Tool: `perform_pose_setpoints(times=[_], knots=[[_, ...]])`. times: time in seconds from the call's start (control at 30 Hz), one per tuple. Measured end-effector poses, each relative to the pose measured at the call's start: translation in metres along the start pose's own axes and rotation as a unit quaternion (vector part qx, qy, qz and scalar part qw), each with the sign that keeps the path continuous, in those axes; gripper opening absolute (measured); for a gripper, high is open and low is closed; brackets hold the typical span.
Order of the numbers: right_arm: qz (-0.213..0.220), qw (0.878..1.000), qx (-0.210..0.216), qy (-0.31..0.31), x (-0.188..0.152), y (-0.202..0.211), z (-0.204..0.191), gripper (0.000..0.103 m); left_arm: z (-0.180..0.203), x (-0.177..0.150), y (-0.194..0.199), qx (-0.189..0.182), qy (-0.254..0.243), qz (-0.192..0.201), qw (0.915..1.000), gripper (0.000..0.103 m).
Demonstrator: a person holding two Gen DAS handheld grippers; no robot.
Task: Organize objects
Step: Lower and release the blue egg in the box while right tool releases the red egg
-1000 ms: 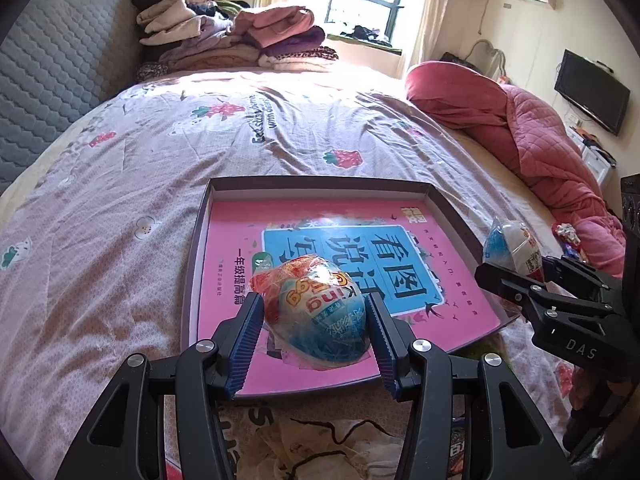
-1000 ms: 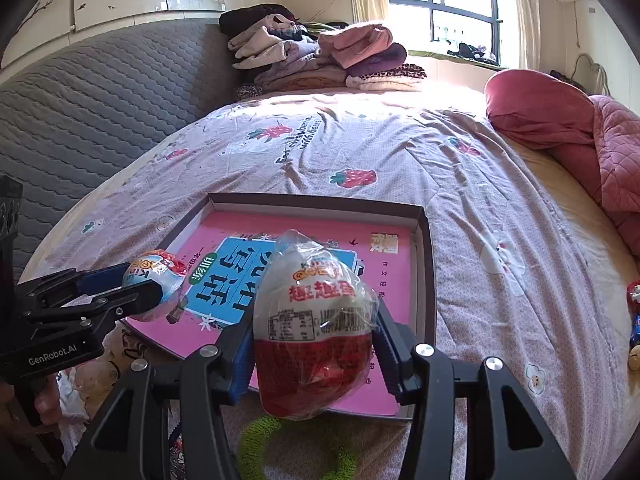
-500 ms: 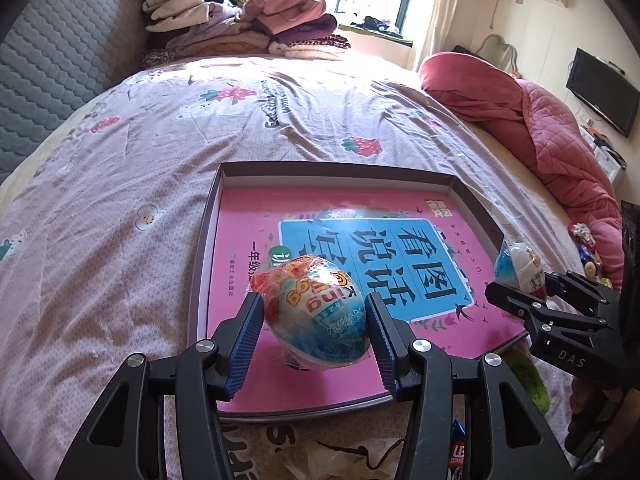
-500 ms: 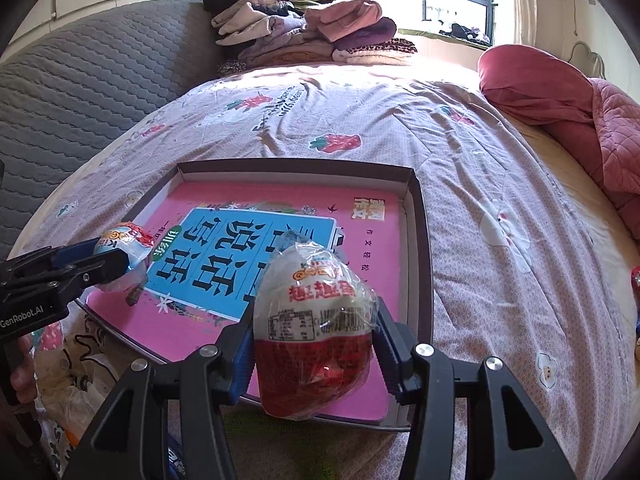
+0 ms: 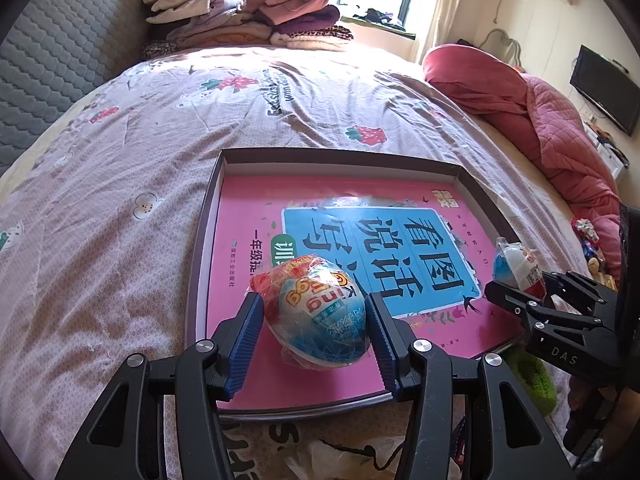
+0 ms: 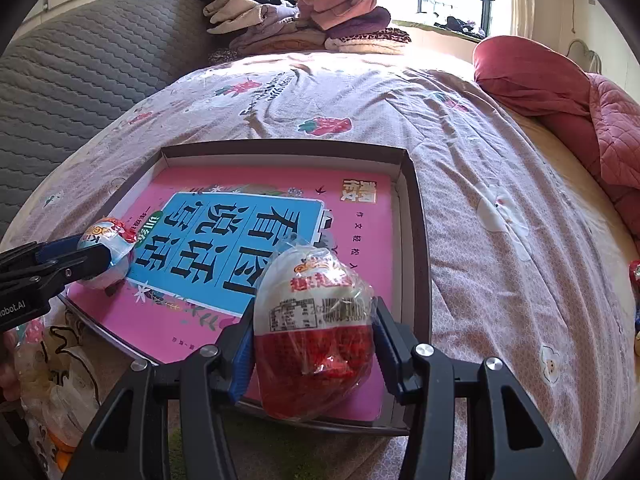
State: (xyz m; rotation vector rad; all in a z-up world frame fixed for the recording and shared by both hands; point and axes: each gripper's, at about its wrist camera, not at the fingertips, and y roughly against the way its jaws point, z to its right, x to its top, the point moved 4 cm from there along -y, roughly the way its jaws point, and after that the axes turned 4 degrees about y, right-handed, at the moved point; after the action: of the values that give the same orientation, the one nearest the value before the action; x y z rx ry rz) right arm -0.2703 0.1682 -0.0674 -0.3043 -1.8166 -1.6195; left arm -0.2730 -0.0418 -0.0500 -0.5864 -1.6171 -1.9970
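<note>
My left gripper is shut on a wrapped toy egg with a blue and white shell, held just over the near left part of a shallow dark box. A pink book with a blue title panel lies flat in the box. My right gripper is shut on a red and white wrapped egg over the box's near right corner. Each gripper shows in the other's view, the right gripper at the right edge and the left gripper at the left.
The box lies on a bed with a mauve strawberry-print sheet. Folded clothes are stacked at the far end, a red quilt runs along the right, a grey padded headboard stands left. A plastic bag and something green sit near the box's front edge.
Both grippers have come down and a little forward over the box, each still holding its egg. The box and book fill more of both views.
</note>
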Motion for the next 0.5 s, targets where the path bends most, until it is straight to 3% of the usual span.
perform_pose_setpoints(times=[0.5], knots=[[-0.004,1.0,-0.015,-0.002,0.0,-0.0049,0.0017,0.052,0.0049,-0.0014,0.0029,-0.004,-0.006,0.001,1.0,0.054]])
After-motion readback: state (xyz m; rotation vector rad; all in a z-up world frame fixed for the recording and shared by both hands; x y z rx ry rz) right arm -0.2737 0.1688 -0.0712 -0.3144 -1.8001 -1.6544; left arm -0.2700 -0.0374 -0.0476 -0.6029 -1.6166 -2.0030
